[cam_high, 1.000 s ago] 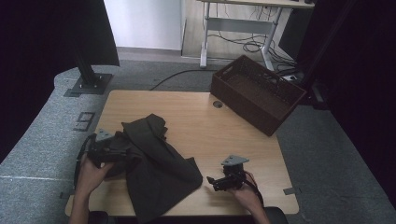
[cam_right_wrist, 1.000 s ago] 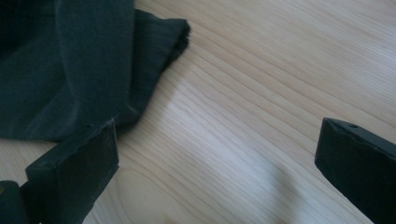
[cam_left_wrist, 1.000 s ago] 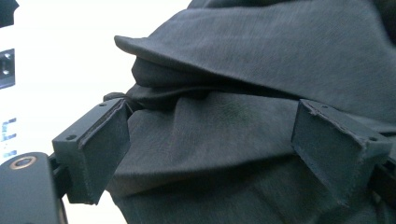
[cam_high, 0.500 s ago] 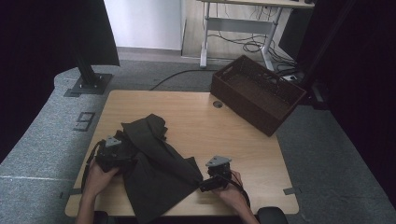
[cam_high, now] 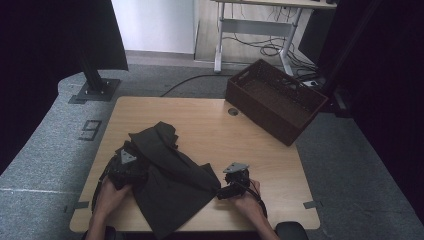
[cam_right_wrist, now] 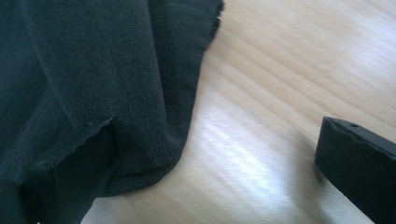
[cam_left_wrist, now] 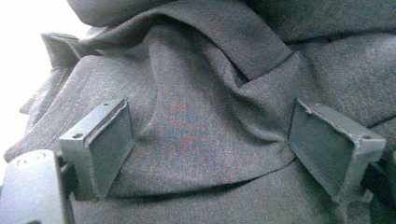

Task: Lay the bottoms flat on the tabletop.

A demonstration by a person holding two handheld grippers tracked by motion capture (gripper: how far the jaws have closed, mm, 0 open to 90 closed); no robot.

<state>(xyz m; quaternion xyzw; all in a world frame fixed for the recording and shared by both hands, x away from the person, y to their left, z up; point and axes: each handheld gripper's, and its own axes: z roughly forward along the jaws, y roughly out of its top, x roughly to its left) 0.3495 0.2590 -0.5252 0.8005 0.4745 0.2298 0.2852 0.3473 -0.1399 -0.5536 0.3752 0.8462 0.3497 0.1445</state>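
Observation:
A dark grey crumpled cloth (cam_high: 170, 175) lies on the front left of the wooden table (cam_high: 200, 120). My left gripper (cam_high: 131, 167) rests at the cloth's left side, open, with a raised fold of cloth (cam_left_wrist: 205, 135) between its spread jaws. My right gripper (cam_high: 224, 192) sits at the cloth's right corner, open. In the right gripper view its left jaw lies under or against the hemmed cloth edge (cam_right_wrist: 140, 140), while the right jaw hovers over bare wood (cam_right_wrist: 261, 140).
A brown slatted crate (cam_high: 275, 100) stands tilted over the table's far right corner. A round cable grommet (cam_high: 233, 112) sits in the tabletop near it. A black stand base (cam_high: 95, 90) and a desk frame (cam_high: 250, 30) stand on the grey floor beyond.
Both grippers slid toward the cloth: the left moved right and nearer the front edge onto its left folds, the right moved left up to its right corner.

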